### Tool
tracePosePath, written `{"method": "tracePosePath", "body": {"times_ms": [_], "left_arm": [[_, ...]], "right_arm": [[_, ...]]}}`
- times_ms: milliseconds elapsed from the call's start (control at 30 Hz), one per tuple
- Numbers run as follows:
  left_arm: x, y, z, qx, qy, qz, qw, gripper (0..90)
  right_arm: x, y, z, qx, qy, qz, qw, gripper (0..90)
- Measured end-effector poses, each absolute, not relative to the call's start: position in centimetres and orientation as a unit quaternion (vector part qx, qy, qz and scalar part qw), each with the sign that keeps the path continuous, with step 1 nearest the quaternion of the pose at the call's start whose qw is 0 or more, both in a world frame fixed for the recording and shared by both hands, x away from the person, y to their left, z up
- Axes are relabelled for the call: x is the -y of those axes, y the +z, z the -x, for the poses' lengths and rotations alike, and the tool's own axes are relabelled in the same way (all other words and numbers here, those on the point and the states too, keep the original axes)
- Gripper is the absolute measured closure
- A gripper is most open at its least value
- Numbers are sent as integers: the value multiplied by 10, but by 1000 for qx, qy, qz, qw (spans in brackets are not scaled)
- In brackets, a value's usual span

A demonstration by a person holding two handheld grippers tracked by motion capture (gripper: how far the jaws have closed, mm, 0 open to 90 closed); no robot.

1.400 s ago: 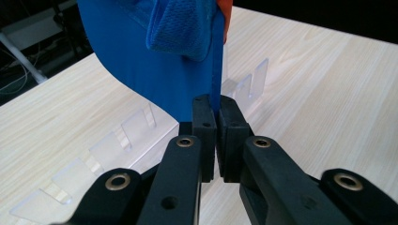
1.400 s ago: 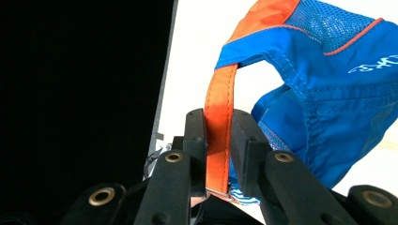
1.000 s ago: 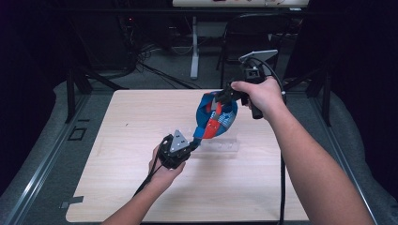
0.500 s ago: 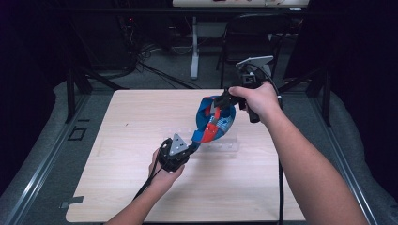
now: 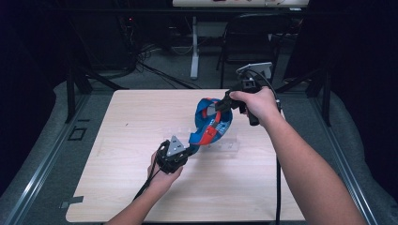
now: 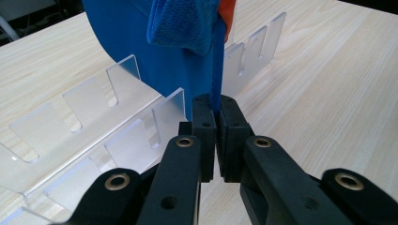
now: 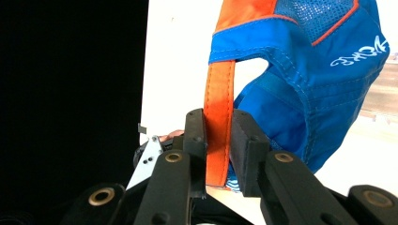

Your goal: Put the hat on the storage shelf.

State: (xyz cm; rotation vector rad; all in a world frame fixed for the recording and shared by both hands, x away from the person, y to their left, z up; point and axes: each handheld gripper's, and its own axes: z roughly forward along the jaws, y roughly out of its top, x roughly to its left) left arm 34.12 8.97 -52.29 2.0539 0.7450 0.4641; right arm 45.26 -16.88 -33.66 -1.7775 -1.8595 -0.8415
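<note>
Right tool (image 5: 228,101) lowered slightly, carrying cap (image 5: 212,123) strap end down toward table (image 5: 117,122).

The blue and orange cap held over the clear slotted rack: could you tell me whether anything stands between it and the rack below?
Nothing visible does. The cap hangs between the left gripper, clamped on its blue brim, and the right gripper, clamped on its orange strap, directly above the clear rack.

One cap (image 5: 211,123), one clear rack (image 6: 117,117), two claws.
</note>
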Motion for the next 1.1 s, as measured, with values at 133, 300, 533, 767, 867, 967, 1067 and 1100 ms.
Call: {"method": "tracePosePath", "body": {"times_ms": [133, 300, 533, 767, 867, 967, 1067, 1100], "left_arm": [[-90, -524, -341, -302, 187, -824, 441, 873], [-91, -523, -341, -304, 185, -825, 440, 872], [-93, -523, -340, -307, 188, -824, 437, 864], [-99, -520, -338, -311, 192, -819, 442, 799], [-103, -519, -337, -316, 184, -815, 449, 761], [-106, -520, -335, -317, 182, -814, 452, 744], [-109, -520, -332, -318, 178, -814, 453, 726], [-111, -520, -332, -318, 176, -815, 452, 717]], "right_arm": [[171, -341, -454, 674, -296, 641, 217, 777], [173, -346, -456, 671, -298, 644, 215, 776], [173, -355, -456, 667, -294, 650, 215, 776], [174, -358, -456, 667, -292, 652, 212, 776], [174, -361, -455, 672, -287, 649, 213, 775], [175, -363, -454, 668, -288, 653, 210, 775], [180, -364, -455, 672, -285, 650, 212, 774], [180, -365, -454, 664, -289, 657, 211, 774]]}}
